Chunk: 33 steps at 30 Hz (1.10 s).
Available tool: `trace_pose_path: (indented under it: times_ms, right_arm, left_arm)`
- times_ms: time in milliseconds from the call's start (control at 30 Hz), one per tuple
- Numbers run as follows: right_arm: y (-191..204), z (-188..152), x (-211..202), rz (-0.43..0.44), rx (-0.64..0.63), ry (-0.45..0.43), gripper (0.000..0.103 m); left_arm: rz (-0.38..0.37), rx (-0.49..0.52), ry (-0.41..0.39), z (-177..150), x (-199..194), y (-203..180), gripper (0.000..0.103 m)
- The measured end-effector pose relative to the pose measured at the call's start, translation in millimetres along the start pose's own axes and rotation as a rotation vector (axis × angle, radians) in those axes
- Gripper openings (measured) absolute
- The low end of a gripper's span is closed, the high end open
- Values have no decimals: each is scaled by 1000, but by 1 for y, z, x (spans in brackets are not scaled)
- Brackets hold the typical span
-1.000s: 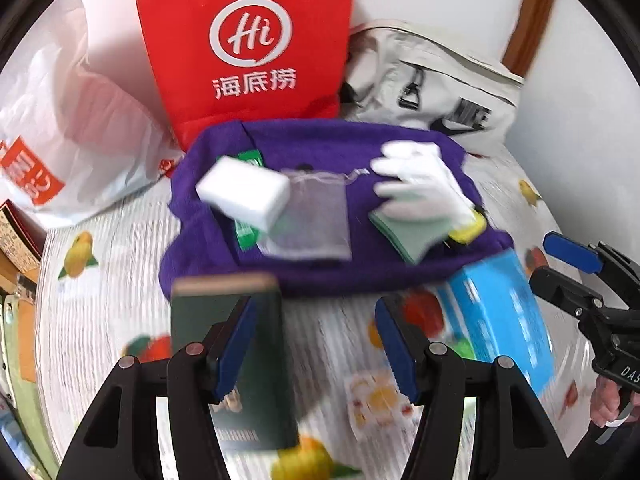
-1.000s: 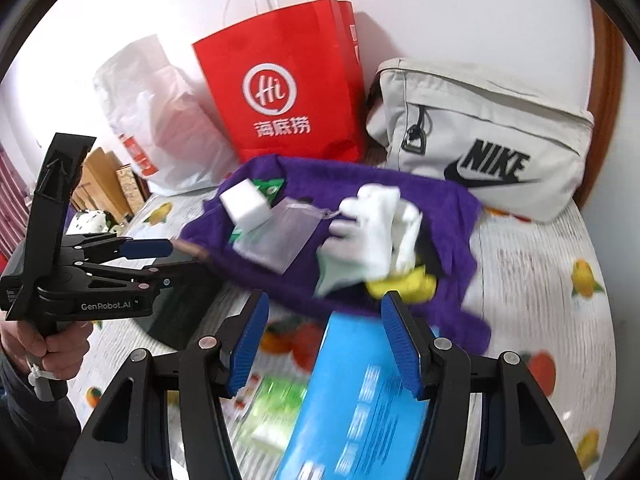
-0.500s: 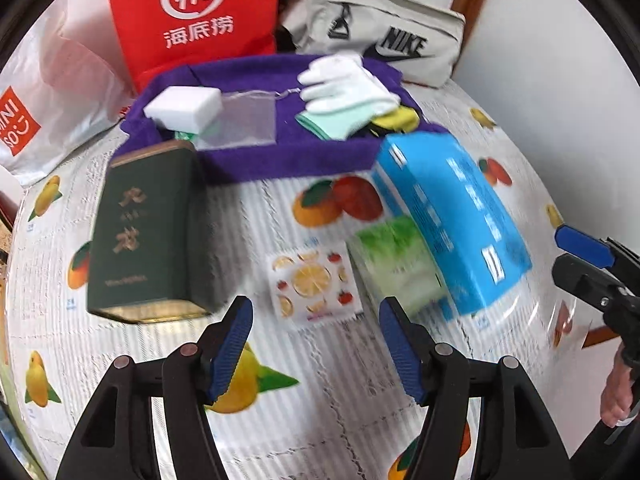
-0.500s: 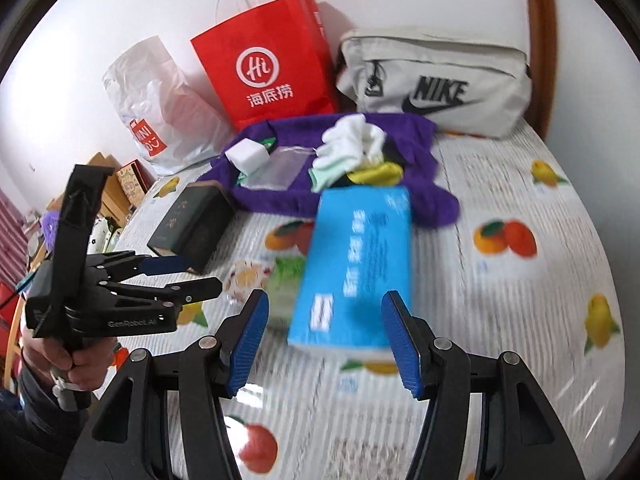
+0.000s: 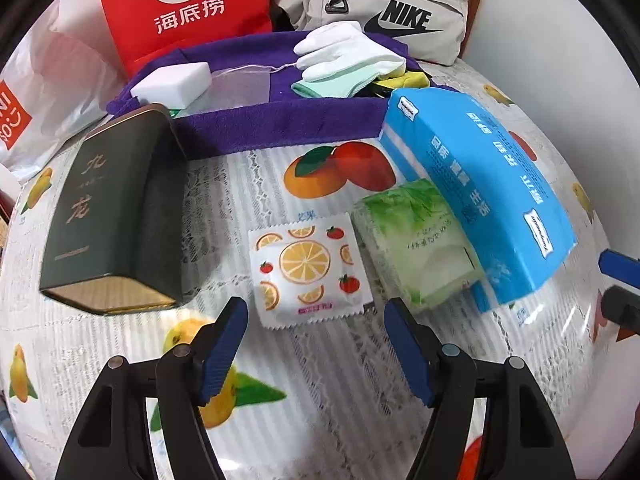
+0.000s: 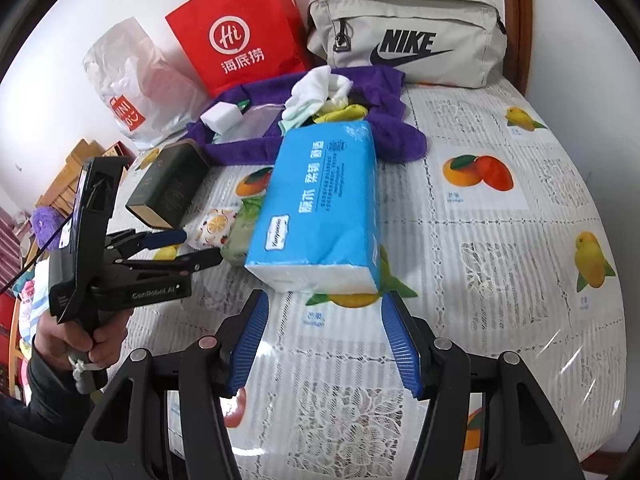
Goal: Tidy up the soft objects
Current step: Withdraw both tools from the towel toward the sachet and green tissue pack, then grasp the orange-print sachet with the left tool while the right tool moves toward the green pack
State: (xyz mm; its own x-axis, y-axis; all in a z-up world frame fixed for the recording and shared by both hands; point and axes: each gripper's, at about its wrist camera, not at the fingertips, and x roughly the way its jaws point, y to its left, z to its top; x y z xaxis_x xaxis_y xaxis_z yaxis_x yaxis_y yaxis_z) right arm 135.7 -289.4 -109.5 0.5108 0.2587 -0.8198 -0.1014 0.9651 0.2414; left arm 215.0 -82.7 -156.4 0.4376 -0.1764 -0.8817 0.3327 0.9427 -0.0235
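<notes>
A purple towel (image 5: 280,120) (image 6: 384,136) lies at the back of the table with a white sponge (image 5: 172,84), a clear mesh pouch (image 5: 240,84), white gloves (image 5: 344,50) (image 6: 316,84) and green and yellow cloths on it. In front lie a blue tissue pack (image 5: 480,188) (image 6: 324,208), a green wipes pack (image 5: 416,240) and a fruit-print sachet (image 5: 306,268). My left gripper (image 5: 316,344) hovers just short of the sachet, its jaws opening with nothing between them. My right gripper (image 6: 324,340) stands open in front of the tissue pack's near end, empty.
A dark green tin (image 5: 108,216) (image 6: 168,184) lies left of the sachet. A red paper bag (image 5: 184,8), a grey Nike pouch (image 6: 408,36) and a white plastic bag (image 6: 132,84) line the back wall. A person's hand (image 6: 76,340) holds the left gripper.
Both grippers have drawn back from the towel toward the near side and dropped lower. The sachet and tissue pack now lie before them. The left jaws stand wider.
</notes>
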Motion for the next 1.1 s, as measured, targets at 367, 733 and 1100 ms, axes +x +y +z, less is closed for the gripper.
trace_pose_path:
  times_ms: [367,733,1100]
  right_arm:
    - [2,-4,9,29,-12,42,59]
    - [13,-11,15,44,-28,63,58]
    - [28,-15,13,71,-57,55,58]
  left_arm:
    - [57,-3,-58,3,11,-3,67]
    - [1,11,-63,0,4,0,25]
    - [-44,16,-32,-20,-8,0,15]
